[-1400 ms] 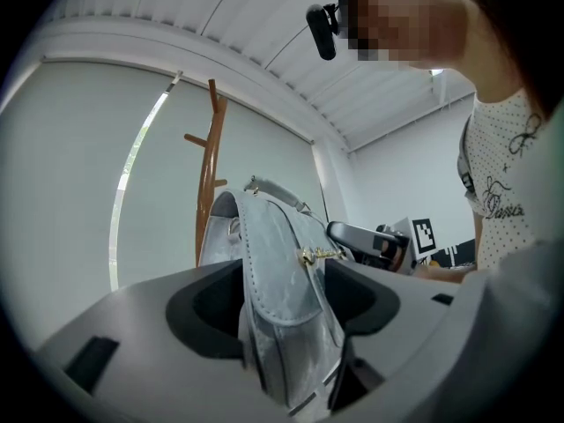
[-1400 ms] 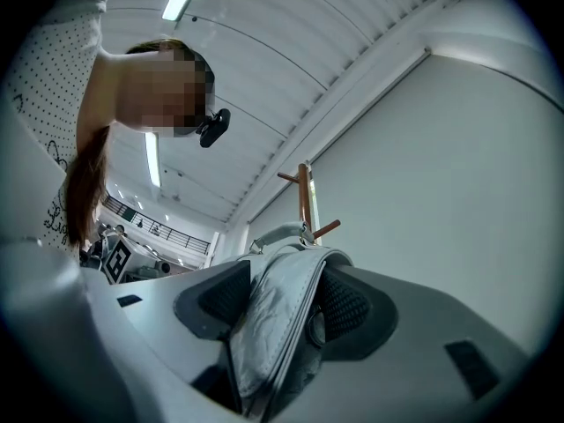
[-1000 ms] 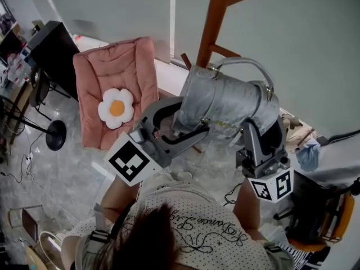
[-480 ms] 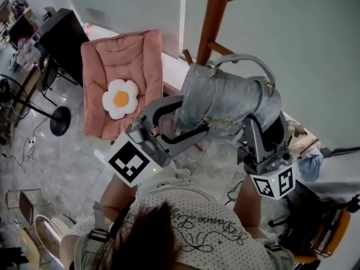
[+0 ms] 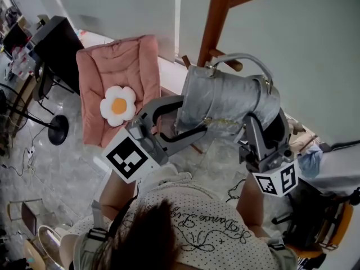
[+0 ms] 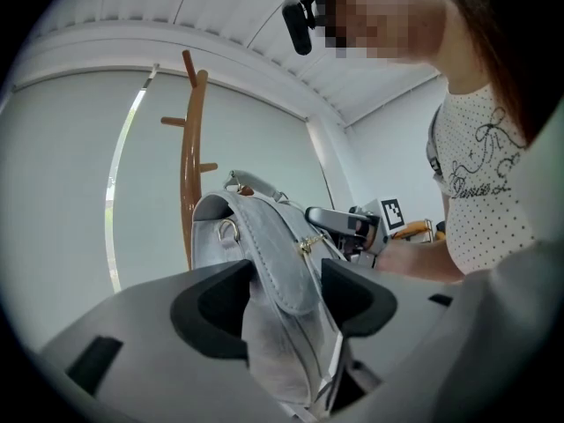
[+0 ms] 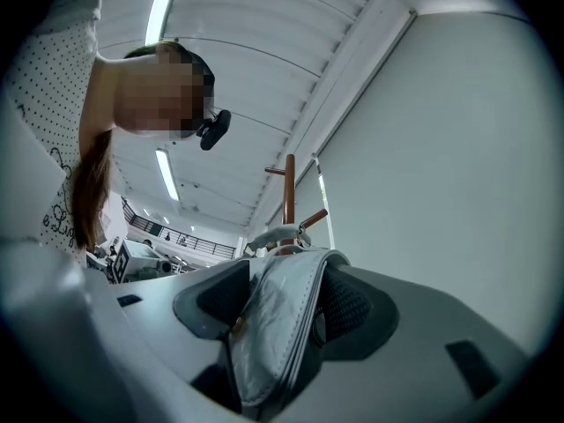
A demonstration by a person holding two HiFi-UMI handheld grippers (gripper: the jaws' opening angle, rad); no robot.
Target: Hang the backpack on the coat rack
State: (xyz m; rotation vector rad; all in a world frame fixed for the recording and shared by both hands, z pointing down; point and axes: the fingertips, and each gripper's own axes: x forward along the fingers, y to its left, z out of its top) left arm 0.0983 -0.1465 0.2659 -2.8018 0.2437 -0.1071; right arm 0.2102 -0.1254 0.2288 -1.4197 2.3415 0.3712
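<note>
A person held a silver-grey leather backpack [image 5: 225, 100] aloft beside a brown wooden coat rack [image 5: 218, 16], the left claw [image 6: 282, 300] and right claw [image 7: 284, 305] each clamped on the bag, its arched top handle [image 5: 250, 59] near a lower peg [image 5: 235, 65]; whether it had caught was unclear.

Lab-like hall, strip lights [image 7: 164, 7], black desk [image 5: 53, 48]

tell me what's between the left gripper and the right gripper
The grey backpack fills that stretch: the left gripper is clamped on one end of it and the right gripper on the other. The head view shows the whole span.
</note>
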